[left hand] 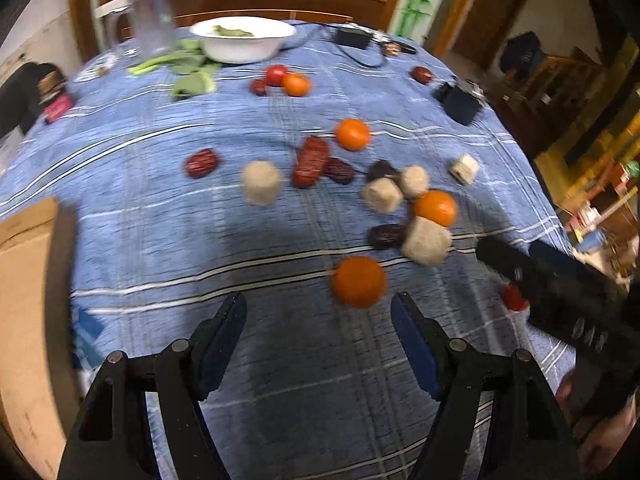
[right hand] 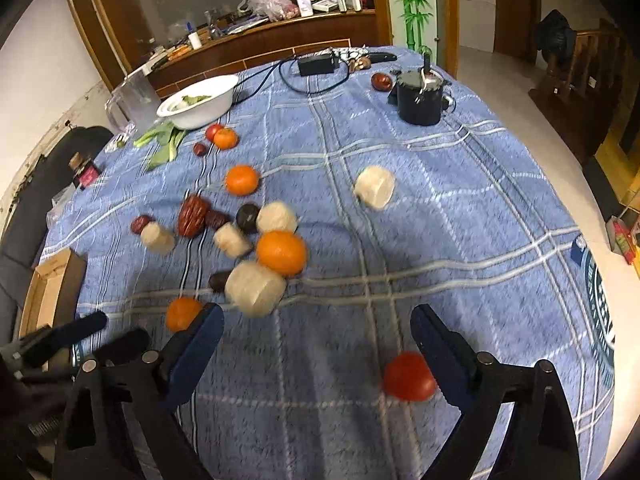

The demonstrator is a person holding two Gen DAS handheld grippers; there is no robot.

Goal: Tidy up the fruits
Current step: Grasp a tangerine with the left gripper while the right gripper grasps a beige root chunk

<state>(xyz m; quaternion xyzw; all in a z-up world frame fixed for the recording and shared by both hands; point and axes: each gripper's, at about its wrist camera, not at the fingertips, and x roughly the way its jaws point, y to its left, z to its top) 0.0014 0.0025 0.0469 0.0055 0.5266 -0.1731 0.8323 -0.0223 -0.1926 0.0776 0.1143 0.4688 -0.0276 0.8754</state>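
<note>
A surface draped in a blue plaid cloth (right hand: 440, 200) is carrying scattered oranges (right hand: 281, 253), red dates (right hand: 193, 216), pale cylindrical cakes (right hand: 375, 187), a tomato (right hand: 409, 376), a white bowl (right hand: 198, 101), leafy greens (right hand: 162, 142), a clear jug (right hand: 134, 102), a black pot (right hand: 420, 98), a power adapter (right hand: 316, 65) and a cardboard box (right hand: 52, 284).

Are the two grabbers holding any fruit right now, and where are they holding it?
No, nothing is held. The left gripper is open just short of an orange. The right gripper is open with a tomato near one finger, untouched.

Non-fruit stuff: white bowl (right hand: 196, 106) with greens at 11 o'clock, clear pitcher (right hand: 132, 100) just beside it, black pot (right hand: 420, 98) at 1 o'clock, cardboard box (right hand: 52, 284) at 9.
</note>
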